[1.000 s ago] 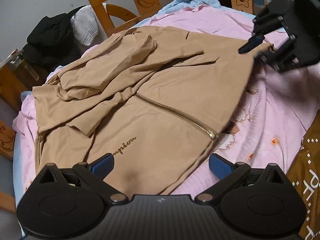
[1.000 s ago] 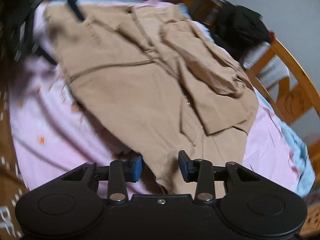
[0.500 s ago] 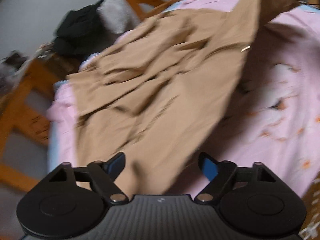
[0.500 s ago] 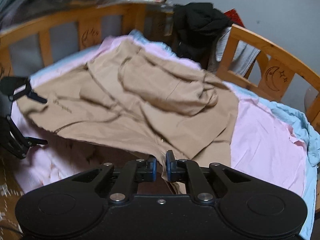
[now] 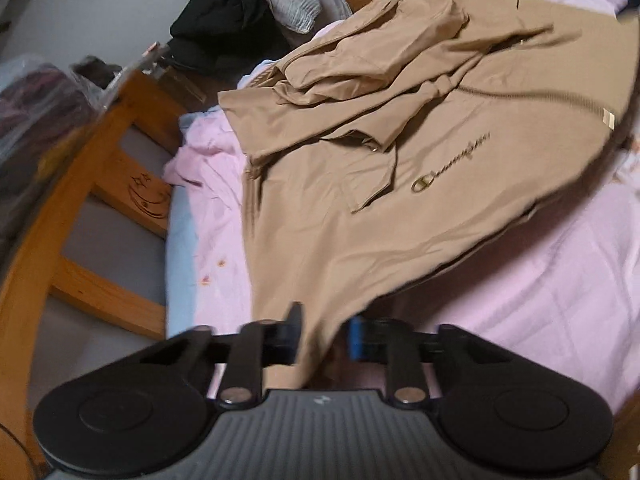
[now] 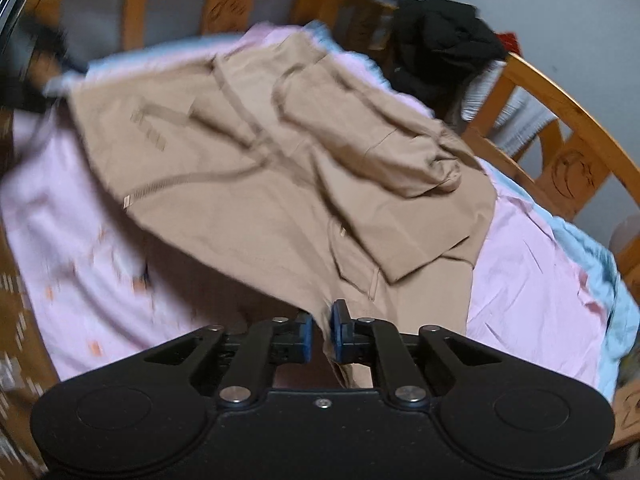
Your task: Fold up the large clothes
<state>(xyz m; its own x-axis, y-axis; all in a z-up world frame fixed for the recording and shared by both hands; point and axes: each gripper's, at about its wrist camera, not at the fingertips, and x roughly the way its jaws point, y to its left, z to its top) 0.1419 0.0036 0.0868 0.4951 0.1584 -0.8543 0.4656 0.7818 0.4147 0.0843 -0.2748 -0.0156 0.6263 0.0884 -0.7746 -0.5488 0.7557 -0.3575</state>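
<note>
A tan zip-up jacket (image 5: pixel 400 200) lies spread on a pink bed sheet (image 5: pixel 520 300), sleeves folded over its front and an embroidered logo showing. My left gripper (image 5: pixel 325 338) sits at the jacket's near corner. Its jaws are closing, and the tan fabric fills the gap between the pads. In the right wrist view the same jacket (image 6: pixel 260 200) runs up to my right gripper (image 6: pixel 322 332). A fold of its hem is pinched in the narrow gap there, and these jaws are opening slightly. The jacket edge between the two grippers is raised off the sheet.
A curved wooden bed rail (image 5: pixel 120 120) with carved moons rings the mattress. Black and grey clothes (image 5: pixel 224 40) hang over the rail (image 6: pixel 560 120) at the far side. A light blue sheet (image 6: pixel 600 272) borders the pink one, and a brown patterned blanket (image 6: pixel 16 320) lies at the left.
My left gripper swung across to the jacket's near corner, and its jaws went from wide open to narrow around the fabric. My right gripper closed on the hem and lifted it.
</note>
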